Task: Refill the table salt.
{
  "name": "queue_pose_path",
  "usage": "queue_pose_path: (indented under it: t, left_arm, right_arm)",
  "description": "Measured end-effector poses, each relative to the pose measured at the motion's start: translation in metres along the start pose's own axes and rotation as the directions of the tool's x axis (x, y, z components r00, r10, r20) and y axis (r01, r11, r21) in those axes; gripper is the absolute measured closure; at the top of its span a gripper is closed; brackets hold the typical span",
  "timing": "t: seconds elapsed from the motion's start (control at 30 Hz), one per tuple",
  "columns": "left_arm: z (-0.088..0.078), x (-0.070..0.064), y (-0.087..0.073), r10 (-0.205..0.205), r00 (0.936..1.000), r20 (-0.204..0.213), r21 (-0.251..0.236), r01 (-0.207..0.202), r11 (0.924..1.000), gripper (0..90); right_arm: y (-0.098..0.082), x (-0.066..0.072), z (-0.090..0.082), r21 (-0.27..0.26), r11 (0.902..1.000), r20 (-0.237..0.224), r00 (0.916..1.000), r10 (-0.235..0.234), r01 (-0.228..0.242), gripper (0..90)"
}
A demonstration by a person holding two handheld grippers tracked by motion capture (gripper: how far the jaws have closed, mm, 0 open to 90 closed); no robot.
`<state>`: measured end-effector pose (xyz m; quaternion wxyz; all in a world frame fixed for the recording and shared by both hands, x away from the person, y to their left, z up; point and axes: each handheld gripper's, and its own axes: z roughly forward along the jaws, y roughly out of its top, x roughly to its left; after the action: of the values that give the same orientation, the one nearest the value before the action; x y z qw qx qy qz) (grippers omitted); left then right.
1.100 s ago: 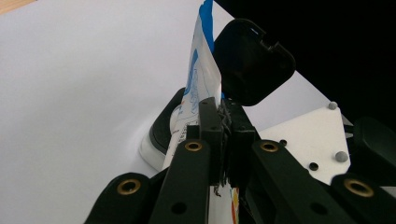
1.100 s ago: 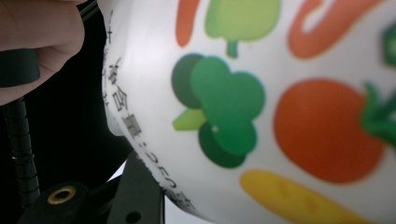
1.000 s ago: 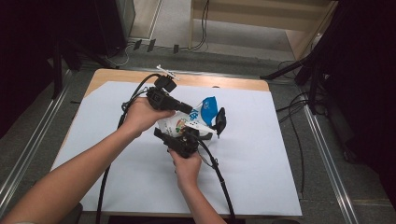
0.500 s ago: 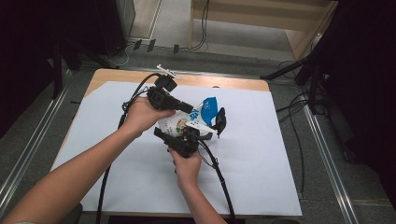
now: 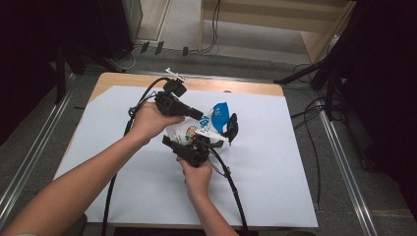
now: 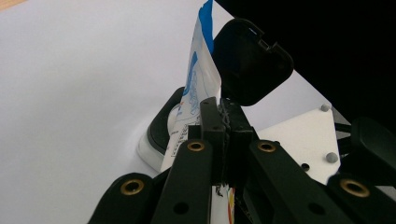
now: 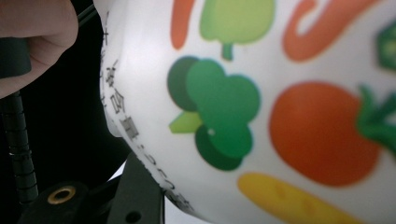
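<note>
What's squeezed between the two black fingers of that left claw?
In the left gripper view, the left claw pinches the thin flat edge of a white-and-blue pouch, just below an open black flip lid.

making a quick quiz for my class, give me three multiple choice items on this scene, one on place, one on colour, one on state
1. Where is the pouch?
A. on the floor
B. between the two tools over the white sheet
C. at the table's far left corner

2. What colour is the pouch's top edge?
A. blue
B. red
C. yellow

3. How are the left tool's jaws?
A. wide open
B. shut, pinching the pouch's thin edge
C. shut on a cable

Answers:
1 B, the high view shows the left tool and the right tool meeting at it above the sheet.
2 A, the left gripper view shows a blue strip on top.
3 B, that view shows the jaw tips pressed together on the film.
</note>
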<state>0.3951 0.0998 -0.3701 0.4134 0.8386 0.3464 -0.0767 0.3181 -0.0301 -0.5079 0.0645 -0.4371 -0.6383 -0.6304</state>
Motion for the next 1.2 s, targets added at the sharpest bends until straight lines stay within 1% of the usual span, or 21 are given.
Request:
queue_pose_path:
  t: [0.1,0.17,0.23,0.43,0.63,0.8,0.83,0.9,1.07,1.2]
  left_arm:
    - [-0.0012,0.0008,-0.0006,0.000,1.0000,0.002,0.001,0.000,1.0000,90.0]
    - [-0.0013,0.0009,-0.0008,0.001,1.0000,0.003,0.000,-0.001,1.0000,90.0]
    - [-0.0013,0.0009,-0.0008,0.002,1.0000,0.003,-0.002,-0.002,1.0000,90.0]
    - [-0.0007,-0.0002,0.0001,0.000,1.0000,0.009,-0.014,0.000,0.9999,90.0]
    - [0.0001,-0.0003,0.0001,-0.001,0.9999,0.013,-0.015,0.001,0.9999,90.0]
    - [0.0001,-0.0004,0.0003,-0.001,0.9999,0.013,-0.014,0.001,0.9999,90.0]
    - [0.0001,-0.0003,0.0002,0.001,0.9999,0.014,-0.013,-0.001,0.9999,90.0]
    - [0.0006,-0.0004,0.0001,0.002,0.9999,0.013,-0.013,-0.002,0.9999,90.0]
    - [0.0006,-0.0010,0.0007,0.006,0.9999,0.013,-0.015,-0.006,0.9999,90.0]
    - [0.0012,-0.0011,0.0006,0.005,0.9999,0.013,-0.016,-0.005,0.9999,90.0]
  right_arm:
    - [-0.0003,-0.0004,0.0009,-0.007,0.9999,0.004,0.9999,-0.014,0.014,63.0]
    - [-0.0007,-0.0007,0.0013,-0.006,1.0000,0.005,1.0000,-0.008,0.008,63.1]
    - [-0.0008,-0.0003,0.0011,-0.003,0.9999,-0.008,0.9999,0.010,-0.010,63.1]
    - [0.0006,0.0002,-0.0003,-0.015,0.9996,-0.027,0.9993,0.024,-0.024,63.2]
    - [0.0010,-0.0001,-0.0008,-0.017,0.9997,-0.018,0.9997,0.014,-0.015,63.1]
    - [0.0017,0.0002,-0.0003,-0.018,0.9996,-0.021,0.9995,0.023,-0.023,62.9]
    - [0.0016,0.0002,-0.0002,-0.018,0.9997,-0.020,0.9997,0.015,-0.015,62.9]
    - [0.0015,0.0008,-0.0006,-0.012,0.9998,-0.018,0.9997,0.016,-0.016,62.8]
    - [0.0021,0.0003,-0.0009,-0.017,0.9998,-0.012,0.9999,0.008,-0.008,62.9]
    - [0.0022,0.0003,-0.0007,-0.014,0.9998,-0.012,0.9998,0.013,-0.013,62.9]
